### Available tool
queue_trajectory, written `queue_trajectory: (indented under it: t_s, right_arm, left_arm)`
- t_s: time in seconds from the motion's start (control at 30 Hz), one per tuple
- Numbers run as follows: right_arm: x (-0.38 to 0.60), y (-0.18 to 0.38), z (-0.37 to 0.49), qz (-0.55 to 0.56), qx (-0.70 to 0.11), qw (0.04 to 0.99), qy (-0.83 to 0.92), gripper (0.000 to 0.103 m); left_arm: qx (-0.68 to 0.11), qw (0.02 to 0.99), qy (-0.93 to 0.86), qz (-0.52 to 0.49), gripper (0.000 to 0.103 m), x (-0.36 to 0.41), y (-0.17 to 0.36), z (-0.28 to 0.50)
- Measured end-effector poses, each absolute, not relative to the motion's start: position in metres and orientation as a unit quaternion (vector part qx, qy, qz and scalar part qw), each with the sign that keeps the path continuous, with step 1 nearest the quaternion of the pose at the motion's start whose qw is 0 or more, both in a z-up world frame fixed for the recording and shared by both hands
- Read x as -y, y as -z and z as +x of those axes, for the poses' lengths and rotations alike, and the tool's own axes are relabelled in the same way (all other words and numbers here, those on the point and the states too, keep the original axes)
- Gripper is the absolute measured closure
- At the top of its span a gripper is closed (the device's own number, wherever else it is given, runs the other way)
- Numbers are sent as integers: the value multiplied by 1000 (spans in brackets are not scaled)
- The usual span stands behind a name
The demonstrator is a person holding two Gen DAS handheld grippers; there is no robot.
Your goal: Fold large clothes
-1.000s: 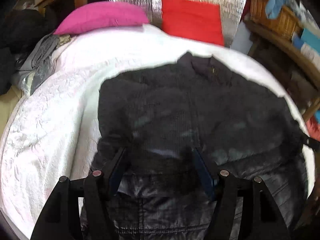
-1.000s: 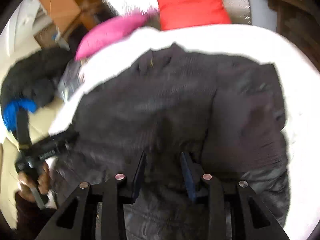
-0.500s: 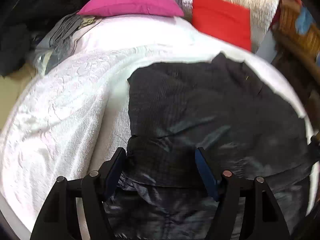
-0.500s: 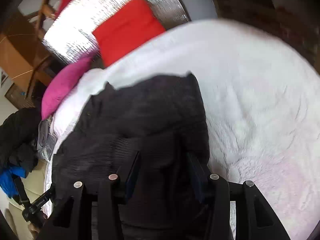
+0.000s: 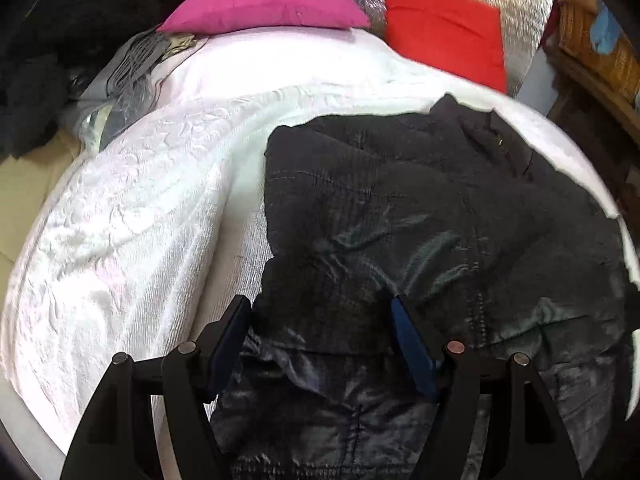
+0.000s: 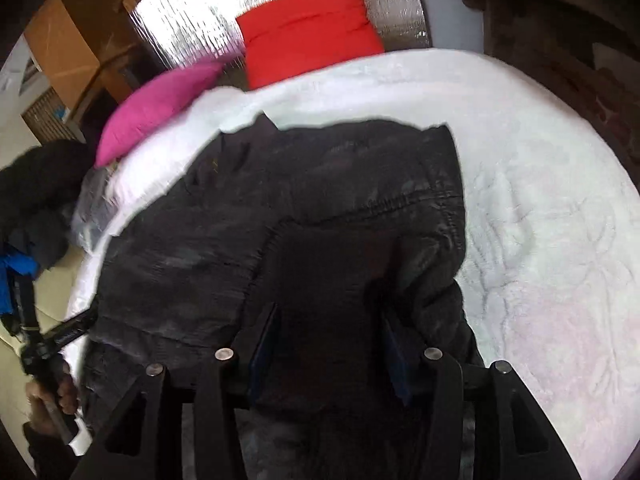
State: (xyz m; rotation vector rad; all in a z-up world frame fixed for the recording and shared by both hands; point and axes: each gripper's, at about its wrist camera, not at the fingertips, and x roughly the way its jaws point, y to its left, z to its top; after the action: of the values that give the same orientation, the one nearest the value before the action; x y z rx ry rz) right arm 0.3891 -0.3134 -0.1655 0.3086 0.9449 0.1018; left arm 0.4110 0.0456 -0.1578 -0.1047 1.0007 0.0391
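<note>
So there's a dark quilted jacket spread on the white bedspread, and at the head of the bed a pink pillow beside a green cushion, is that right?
Nearly. The dark quilted jacket does lie on the white bedspread, and the pink pillow is at the head, but the cushion beside it is red, not green. Both wrist views show it.

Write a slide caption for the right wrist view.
Right gripper, jaws opening, over a folded black jacket on the white bedspread, pink and red pillows behind.

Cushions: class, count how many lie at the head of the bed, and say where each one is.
2. The pink cushion lies at the head of the bed, left; the red cushion leans on the silver backing, right. Others may be hidden.
</note>
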Motion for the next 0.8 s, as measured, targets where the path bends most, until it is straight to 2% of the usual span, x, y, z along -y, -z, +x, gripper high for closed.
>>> queue_trajectory:
  t_s: [0.13,0.4,0.53,0.7,0.77,0.8]
  right_arm:
    - [321,143,362,153,-421,893,-51,48]
    - [335,142,315,171,-423,888,-54,48]
    - [342,147,295,173,-429,885,-53,41]
    - [348,160,277,191,-442,875,-53,40]
    - [348,161,265,196,-441,874,-54,33]
    - [347,161,257,200,-439,874,-56,33]
  left_arm:
    - [-462,883,-9,-83,30,-69,148,396]
    - [-448,892,-13,-56,30,-94,150,361]
    - [-456,889,-23,-33,30,-102,158,342]
    - [-455,890,-29,-18,29,-111,167,304]
    - [-456,889,-29,-28,28,-115,171,280]
    - [-457,888,-28,-35,25,-117,173,266]
